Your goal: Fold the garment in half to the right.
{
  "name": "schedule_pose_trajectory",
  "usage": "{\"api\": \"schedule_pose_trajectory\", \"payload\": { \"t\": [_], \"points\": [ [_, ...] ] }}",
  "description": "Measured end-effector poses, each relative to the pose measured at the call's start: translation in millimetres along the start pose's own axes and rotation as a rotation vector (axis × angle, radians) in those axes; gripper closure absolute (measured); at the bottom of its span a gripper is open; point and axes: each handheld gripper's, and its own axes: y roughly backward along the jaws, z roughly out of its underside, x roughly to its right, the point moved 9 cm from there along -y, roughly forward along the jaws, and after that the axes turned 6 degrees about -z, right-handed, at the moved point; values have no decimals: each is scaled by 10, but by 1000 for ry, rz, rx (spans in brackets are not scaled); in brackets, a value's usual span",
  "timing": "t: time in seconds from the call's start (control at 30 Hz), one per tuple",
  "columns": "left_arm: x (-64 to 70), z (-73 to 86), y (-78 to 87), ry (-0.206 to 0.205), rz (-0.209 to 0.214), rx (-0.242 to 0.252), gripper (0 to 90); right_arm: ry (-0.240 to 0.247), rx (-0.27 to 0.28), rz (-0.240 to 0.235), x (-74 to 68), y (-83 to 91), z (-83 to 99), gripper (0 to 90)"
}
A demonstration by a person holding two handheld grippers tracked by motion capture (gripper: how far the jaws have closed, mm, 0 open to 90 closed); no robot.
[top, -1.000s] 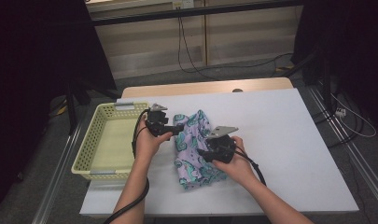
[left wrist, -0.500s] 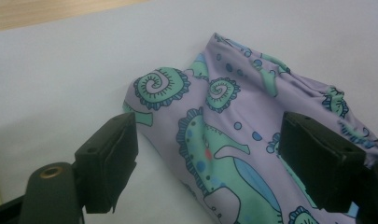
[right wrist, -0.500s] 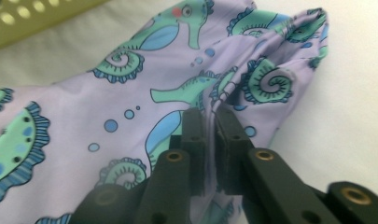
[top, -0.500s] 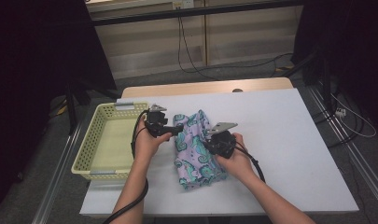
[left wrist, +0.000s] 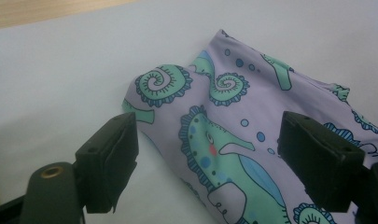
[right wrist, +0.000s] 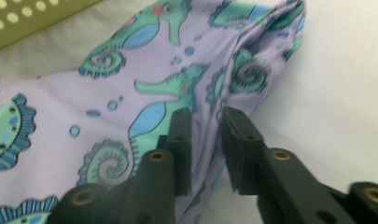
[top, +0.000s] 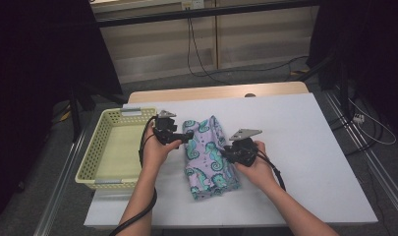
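left gripper (left wrist: 210, 154): i'm holding it wide, cloth (left wrist: 233, 140) between the fingers.
right gripper (right wrist: 206, 140): i'm pinching the fold narrowly, keeping it deep.

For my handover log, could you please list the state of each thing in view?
Seahorse cloth: folded, lying flat on the table.
Left gripper: open, jaws astride the cloth's edge.
Right gripper: nearly shut, pinching a fold of the cloth.
Yellow basket: upright, empty.
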Motion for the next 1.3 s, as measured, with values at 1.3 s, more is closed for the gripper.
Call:
{"api": "schedule_pose_trajectory", "payload": {
  "t": [1.3],
  "points": [
    [8, -55, -23, 1, 7, 10, 203, 23, 30, 43, 134, 58, -129, 547]
  ]
}}
